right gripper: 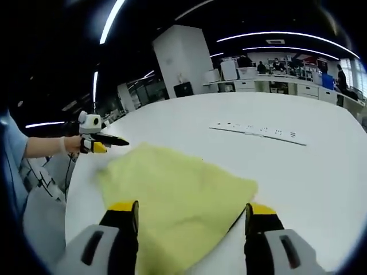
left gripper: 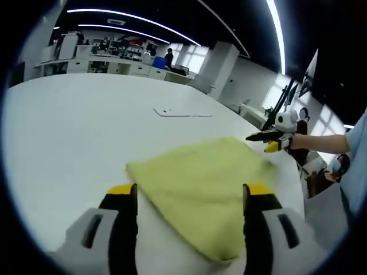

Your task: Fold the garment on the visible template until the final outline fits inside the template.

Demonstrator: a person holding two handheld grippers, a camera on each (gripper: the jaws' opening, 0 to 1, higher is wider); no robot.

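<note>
A yellow-green garment lies folded flat on the white table, one corner pointing left. My left gripper is open, its yellow-tipped jaws standing wide on either side of the garment's near part and pinching nothing. At the garment's far right corner a hand holds my right gripper. From the other side, the garment spreads between the wide-open jaws of my right gripper. There my left gripper hovers at the garment's far left edge. A thin dark line shows at the garment's right edge.
A flat white socket strip lies on the table beyond the garment. The rounded table edge runs close to the garment, with a person's blue sleeve beside it. Office desks and a pillar stand behind.
</note>
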